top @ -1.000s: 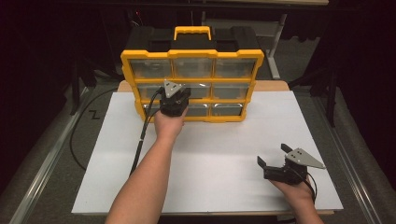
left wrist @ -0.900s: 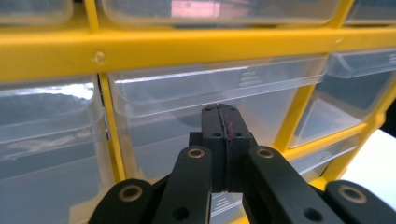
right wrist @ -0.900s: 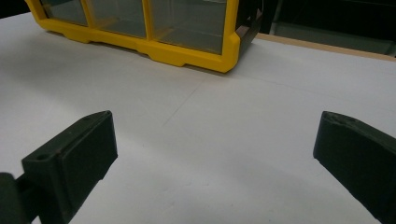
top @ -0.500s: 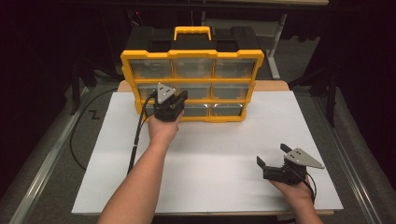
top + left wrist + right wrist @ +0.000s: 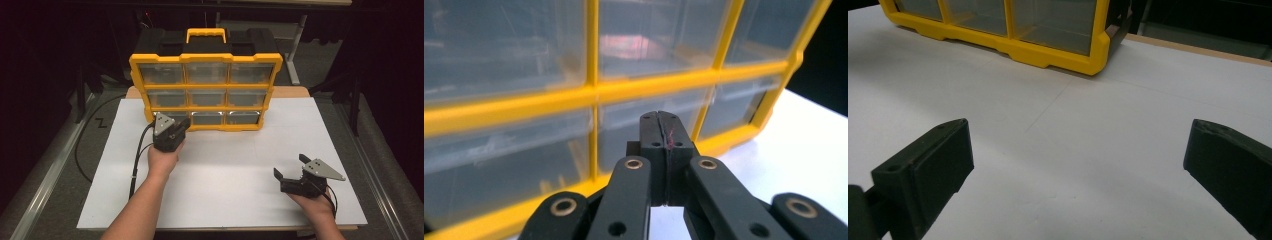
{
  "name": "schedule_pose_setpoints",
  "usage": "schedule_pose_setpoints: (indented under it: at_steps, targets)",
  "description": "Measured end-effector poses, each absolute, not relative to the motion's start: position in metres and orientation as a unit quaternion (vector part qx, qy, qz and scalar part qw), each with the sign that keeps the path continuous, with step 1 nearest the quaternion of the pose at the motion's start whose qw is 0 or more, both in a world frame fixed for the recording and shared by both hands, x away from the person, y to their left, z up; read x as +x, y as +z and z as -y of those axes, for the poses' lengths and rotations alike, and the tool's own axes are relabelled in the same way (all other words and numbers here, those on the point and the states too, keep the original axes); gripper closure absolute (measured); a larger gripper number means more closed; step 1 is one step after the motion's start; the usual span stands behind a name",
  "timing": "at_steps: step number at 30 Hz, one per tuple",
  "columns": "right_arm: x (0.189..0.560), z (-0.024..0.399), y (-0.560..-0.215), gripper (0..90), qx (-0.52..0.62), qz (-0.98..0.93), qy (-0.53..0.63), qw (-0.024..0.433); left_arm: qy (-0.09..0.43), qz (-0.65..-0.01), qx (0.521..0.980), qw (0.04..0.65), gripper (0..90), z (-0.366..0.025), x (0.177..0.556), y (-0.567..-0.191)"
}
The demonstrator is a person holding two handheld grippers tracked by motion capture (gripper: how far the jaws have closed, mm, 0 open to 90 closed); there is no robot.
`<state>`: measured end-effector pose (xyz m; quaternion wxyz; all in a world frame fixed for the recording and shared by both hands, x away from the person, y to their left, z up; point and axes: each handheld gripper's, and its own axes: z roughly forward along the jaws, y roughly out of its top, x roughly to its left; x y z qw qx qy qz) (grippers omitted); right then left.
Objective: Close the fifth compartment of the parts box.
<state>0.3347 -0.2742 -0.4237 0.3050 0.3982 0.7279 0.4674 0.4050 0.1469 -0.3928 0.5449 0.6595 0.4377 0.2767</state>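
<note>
A yellow-framed organizer (image 5: 206,87) with clear drawers in three rows and a yellow top handle stands upright at the back of the white table. My left gripper (image 5: 176,124) is shut and holds nothing. It points at the bottom-left drawer (image 5: 172,116) and hides most of it. In the left gripper view the closed fingertips (image 5: 663,125) sit just before a lower drawer front of the organizer (image 5: 574,97); I cannot tell whether they touch it. My right gripper (image 5: 290,166) rests open near the front right of the table, and its view shows the spread jaws (image 5: 1080,145) facing the organizer's corner (image 5: 1048,52).
A white sheet (image 5: 235,165) covers the table, with its wooden edge showing behind the organizer. The left gripper's black cable (image 5: 136,160) trails off the table's left side. A metal rail (image 5: 45,175) runs along the floor at the left.
My left gripper has come down and to the left, from the organizer's middle row to its bottom-left drawer. The right gripper has stayed where it was.
</note>
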Motion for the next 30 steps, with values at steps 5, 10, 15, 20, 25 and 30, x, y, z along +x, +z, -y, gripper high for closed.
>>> schedule_pose_setpoints:
  at_steps: [5,10,15,20,25,30]
  targets:
    - [0.334,0.275,-0.424,1.1,0.401,-0.727,0.466,0.305,0.277,-0.427,0.672,0.537,89.7,-0.156,0.385,-0.405]
    - [0.334,0.275,-0.424,1.1,0.401,-0.727,0.467,0.305,0.28,-0.411,0.681,0.538,89.7,-0.168,0.362,-0.41]
    - [0.333,0.275,-0.424,1.1,0.401,-0.728,0.466,0.305,0.28,-0.409,0.675,0.547,89.7,-0.188,0.336,-0.41]
    - [0.333,0.274,-0.425,1.1,0.401,-0.729,0.463,0.306,0.295,-0.417,0.664,0.547,89.6,-0.208,0.315,-0.418]
    - [0.333,0.272,-0.424,1.1,0.4,-0.729,0.463,0.308,0.293,-0.426,0.657,0.548,89.5,-0.221,0.304,-0.424]
    - [0.334,0.273,-0.425,1.1,0.404,-0.728,0.461,0.307,0.29,-0.434,0.656,0.545,89.5,-0.227,0.305,-0.429]
